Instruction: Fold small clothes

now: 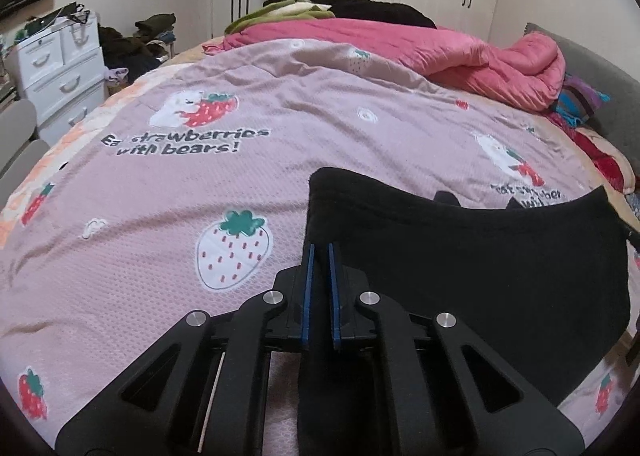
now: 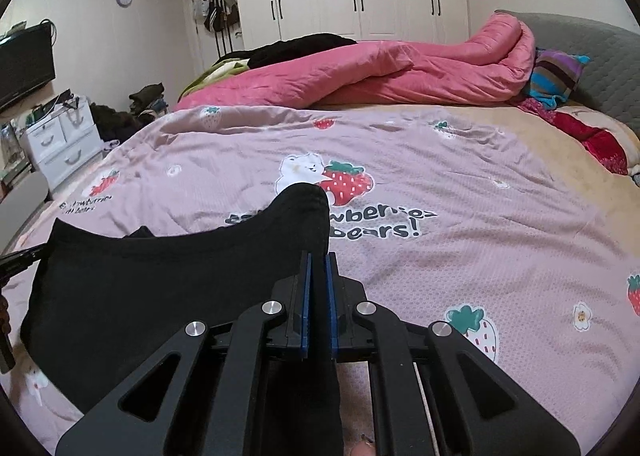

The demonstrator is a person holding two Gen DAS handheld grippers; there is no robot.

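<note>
Over the bed: black garment (image 1: 480,256) hangs stretched between both grippers.
Left gripper (image 1: 320,252): clamped on one corner.
Right gripper (image 2: 319,260): clamped on the other.
Next: likely carry the edge forward evenly.

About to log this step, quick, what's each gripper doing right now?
Left gripper: closed on one end of the black garment.
Right gripper: closed on the garment's other end.

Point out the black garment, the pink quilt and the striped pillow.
black garment (image 1: 480,256), left wrist view, middle of the hanging cloth.
pink quilt (image 2: 360,68), right wrist view, middle of the bunched bedding.
striped pillow (image 2: 558,74), right wrist view, its striped face.
</note>
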